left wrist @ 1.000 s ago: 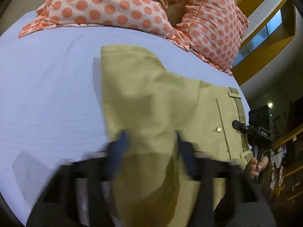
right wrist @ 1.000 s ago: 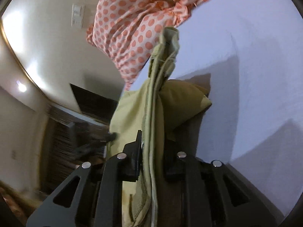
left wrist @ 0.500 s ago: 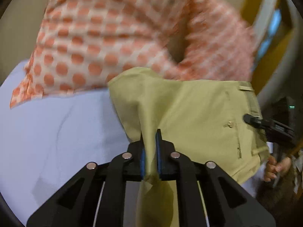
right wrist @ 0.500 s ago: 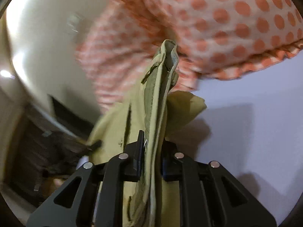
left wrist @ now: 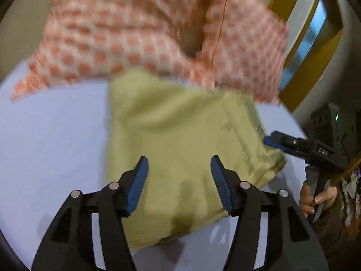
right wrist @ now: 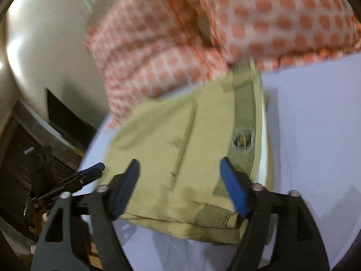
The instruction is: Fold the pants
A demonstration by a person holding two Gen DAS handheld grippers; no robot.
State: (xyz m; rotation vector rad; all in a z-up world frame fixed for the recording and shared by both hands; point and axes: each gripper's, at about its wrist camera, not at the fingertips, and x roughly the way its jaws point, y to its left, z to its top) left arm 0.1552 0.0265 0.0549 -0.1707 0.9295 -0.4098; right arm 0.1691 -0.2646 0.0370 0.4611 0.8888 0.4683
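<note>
A: Left gripper [left wrist: 179, 180]? Jaws?
B: Spread wide, nothing between the blue pads [left wrist: 137, 185]. Olive pants [left wrist: 180, 149] lie folded flat on the lavender bedsheet [left wrist: 52, 140], straight ahead of and under the fingertips.
A: Left of it?
B: Bare sheet only. Beyond the pants, polka-dot pillows [left wrist: 135, 33], orange on pale, blurred.
A: Right of it?
B: Right gripper [left wrist: 270, 140] at the pants' right edge, waistband side, person's hand [left wrist: 312, 199] on its handle. That view is too side-on for its jaw state.
A: Right wrist view then.
B: Left gripper's tip [right wrist: 94, 169] far left, by the pants' left edge. Right gripper [right wrist: 178, 180] also wide apart, gripping nothing, pads [right wrist: 234, 187] either side of the pants [right wrist: 180, 149], above the fabric. Striped waistband lining [right wrist: 244, 117] runs ahead-right, button [right wrist: 241, 140] on it. Sheet [right wrist: 315, 124] to the right, pillows [right wrist: 248, 18] ahead touching the pants' far edge.
A: Contact with cloth?
B: Can't tell.
</note>
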